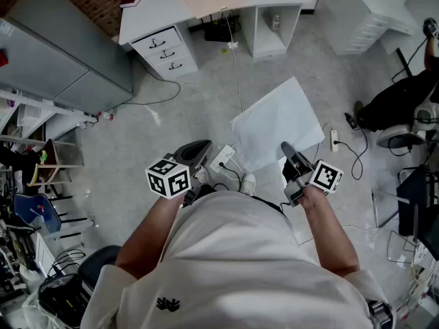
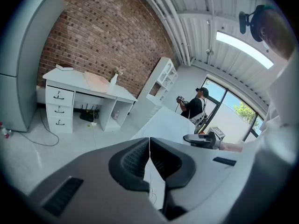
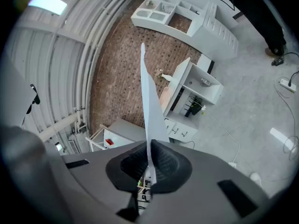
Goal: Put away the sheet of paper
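While the right gripper [image 1: 288,151] pinches the near edge of the sheet of paper [image 1: 278,122], which hangs above the floor, a slow, level carry avoids creasing (the left gripper [image 1: 197,151] is closed on nothing), probably toward the white desk [image 1: 147,9].

The person's own shirt [image 1: 240,252] hides the nearest floor in the head view. The near corner of the sheet of paper [image 1: 278,125] disappears behind the right gripper [image 1: 288,149]. The far edge of that picture cuts off the white desk [image 1: 158,12], and the right edge cuts off a black shape [image 1: 394,108] that cannot be identified. In the right gripper view the sheet shows edge-on, so its face is unseen. In the left gripper view, a far person [image 2: 192,107] by the window holds something too small to tell.
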Action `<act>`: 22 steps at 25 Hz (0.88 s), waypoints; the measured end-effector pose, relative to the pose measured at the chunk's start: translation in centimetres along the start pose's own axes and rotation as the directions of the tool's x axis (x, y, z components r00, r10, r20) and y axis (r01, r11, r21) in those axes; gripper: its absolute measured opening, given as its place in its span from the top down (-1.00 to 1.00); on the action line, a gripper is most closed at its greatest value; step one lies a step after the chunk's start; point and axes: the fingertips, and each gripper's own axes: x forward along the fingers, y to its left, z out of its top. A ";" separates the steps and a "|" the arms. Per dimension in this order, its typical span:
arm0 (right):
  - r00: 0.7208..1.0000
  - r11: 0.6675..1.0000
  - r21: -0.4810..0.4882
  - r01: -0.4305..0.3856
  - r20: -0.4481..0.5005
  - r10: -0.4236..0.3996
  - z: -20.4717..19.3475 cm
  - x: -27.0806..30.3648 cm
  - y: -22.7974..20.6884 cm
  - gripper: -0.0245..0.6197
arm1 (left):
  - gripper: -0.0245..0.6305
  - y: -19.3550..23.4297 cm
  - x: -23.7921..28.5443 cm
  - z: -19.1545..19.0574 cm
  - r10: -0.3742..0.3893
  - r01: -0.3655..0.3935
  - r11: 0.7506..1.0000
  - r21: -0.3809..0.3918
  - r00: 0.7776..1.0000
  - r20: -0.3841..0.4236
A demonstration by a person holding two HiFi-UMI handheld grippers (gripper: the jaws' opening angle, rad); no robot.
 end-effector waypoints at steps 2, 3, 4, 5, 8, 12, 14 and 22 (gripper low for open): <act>1.000 1.000 0.005 0.000 0.001 0.000 -0.2 -0.8 0.0 0.84 | 0.85 -0.7 -0.4 -0.6 0.006 -0.006 1.000 0.009 1.000 -0.005; 1.000 1.000 0.010 -0.002 0.000 0.002 -0.3 -1.1 0.0 0.84 | 0.85 -1.0 -0.6 -0.9 0.011 -0.011 1.000 0.010 1.000 -0.008; 1.000 1.000 0.016 -0.003 -0.002 0.003 -0.4 -1.3 0.0 0.84 | 0.85 -1.1 -0.9 -1.0 0.017 -0.017 1.000 0.009 1.000 -0.009; 1.000 1.000 0.023 -0.002 -0.005 0.002 -0.5 -1.4 0.0 0.84 | 0.85 -1.1 -1.2 -1.1 0.025 -0.025 1.000 0.007 1.000 -0.008; 1.000 1.000 0.031 -0.001 -0.019 0.001 -0.6 -1.1 -0.2 0.84 | 0.85 -0.9 -2.0 -0.9 0.046 -0.046 0.999 -0.006 0.999 0.005; 1.000 0.998 0.055 -0.002 -0.025 0.003 -0.9 0.5 -0.2 0.84 | 0.85 1.0 -3.2 -0.8 0.066 -0.066 0.997 -0.033 0.998 0.012; 1.000 0.999 0.053 0.012 -0.024 -0.011 -0.9 1.6 -0.3 0.84 | 0.85 2.5 -3.4 -0.6 0.065 -0.064 0.997 -0.044 0.998 0.008; 0.998 0.996 0.062 0.061 -0.002 -0.061 -0.2 10.0 -0.2 0.84 | 0.85 10.4 -1.8 4.3 -0.014 0.015 0.999 -0.036 1.000 0.017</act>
